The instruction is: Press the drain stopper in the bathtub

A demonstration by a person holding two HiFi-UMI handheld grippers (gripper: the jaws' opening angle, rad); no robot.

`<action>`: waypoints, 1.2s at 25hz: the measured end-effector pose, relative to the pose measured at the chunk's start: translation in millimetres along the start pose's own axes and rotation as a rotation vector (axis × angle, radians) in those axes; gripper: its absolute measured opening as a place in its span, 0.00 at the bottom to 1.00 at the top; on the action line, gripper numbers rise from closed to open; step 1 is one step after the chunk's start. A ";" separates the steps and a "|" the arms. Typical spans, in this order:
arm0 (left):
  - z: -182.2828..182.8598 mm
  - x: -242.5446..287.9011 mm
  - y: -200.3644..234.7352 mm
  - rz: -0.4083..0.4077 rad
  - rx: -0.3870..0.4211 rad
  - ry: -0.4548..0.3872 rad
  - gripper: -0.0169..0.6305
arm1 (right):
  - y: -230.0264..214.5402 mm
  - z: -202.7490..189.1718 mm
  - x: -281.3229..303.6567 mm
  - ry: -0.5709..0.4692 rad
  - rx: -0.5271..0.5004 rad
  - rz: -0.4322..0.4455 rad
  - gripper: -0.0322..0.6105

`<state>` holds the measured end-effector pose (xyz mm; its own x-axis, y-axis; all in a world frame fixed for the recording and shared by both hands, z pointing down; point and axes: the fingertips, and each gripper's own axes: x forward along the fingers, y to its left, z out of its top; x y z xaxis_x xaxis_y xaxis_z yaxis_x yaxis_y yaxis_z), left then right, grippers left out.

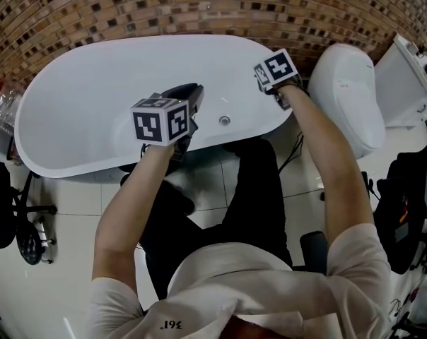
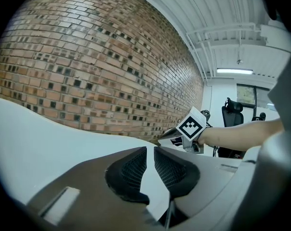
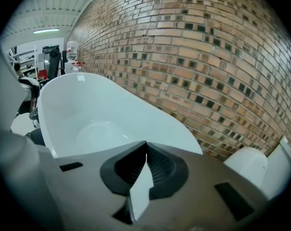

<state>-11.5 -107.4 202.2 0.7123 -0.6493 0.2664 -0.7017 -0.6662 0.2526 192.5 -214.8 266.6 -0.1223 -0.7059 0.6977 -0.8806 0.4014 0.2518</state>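
left gripper (image 2: 150, 154) narrowly apart, right gripper (image 3: 146, 150) closed, both over bathtub (image 1: 86, 104) near rim

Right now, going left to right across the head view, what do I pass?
Black chair → left claw → small round metal fitting → right claw → white toilet.

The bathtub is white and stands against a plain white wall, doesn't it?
Not quite. The bathtub is white, but the wall behind it is brown brick, not plain white. The head view shows this, and so do both gripper views.
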 end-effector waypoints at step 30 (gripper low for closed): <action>23.8 -45.8 -44.1 -0.001 0.068 -0.127 0.11 | 47.2 40.9 -103.7 -0.294 -0.047 0.042 0.08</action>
<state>-12.9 -57.1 156.7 0.7122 -0.6867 0.1455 -0.7013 -0.6875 0.1883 144.9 -146.5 178.8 -0.2913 -0.8241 0.4858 -0.8509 0.4553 0.2621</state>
